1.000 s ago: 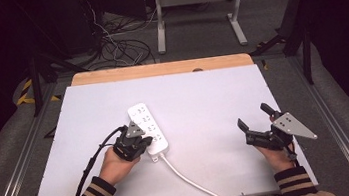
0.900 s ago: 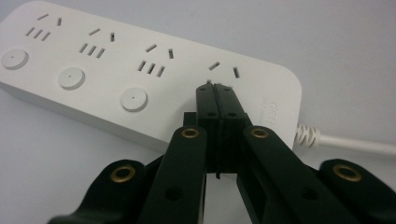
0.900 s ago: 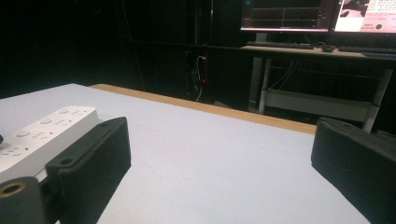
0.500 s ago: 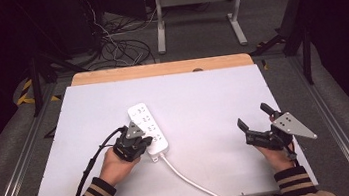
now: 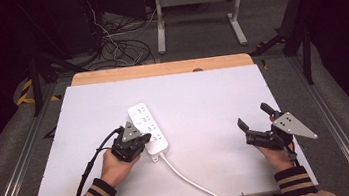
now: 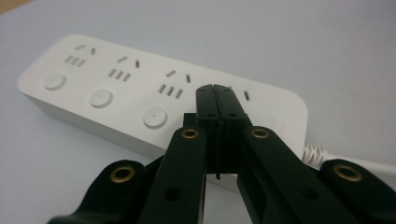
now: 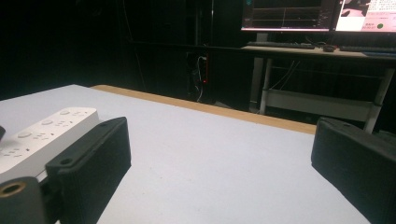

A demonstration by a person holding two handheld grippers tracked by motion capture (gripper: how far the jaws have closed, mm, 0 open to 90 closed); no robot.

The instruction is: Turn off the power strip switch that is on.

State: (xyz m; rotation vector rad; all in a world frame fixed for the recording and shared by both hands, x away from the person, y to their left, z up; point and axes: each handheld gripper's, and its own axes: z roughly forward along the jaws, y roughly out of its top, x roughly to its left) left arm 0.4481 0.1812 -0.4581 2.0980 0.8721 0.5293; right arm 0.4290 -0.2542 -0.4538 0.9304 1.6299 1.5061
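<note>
Beyond right tool, lit monitors.

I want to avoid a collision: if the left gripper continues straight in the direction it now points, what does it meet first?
The left gripper, jaws shut, would probably meet the white power strip first, near its cord end. Its tips already overlap the strip's top; whether they touch cannot be told.

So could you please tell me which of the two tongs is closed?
The left tongs, pressed shut over the white power strip near its cable end; the right tongs stand wide open, away from it.
</note>
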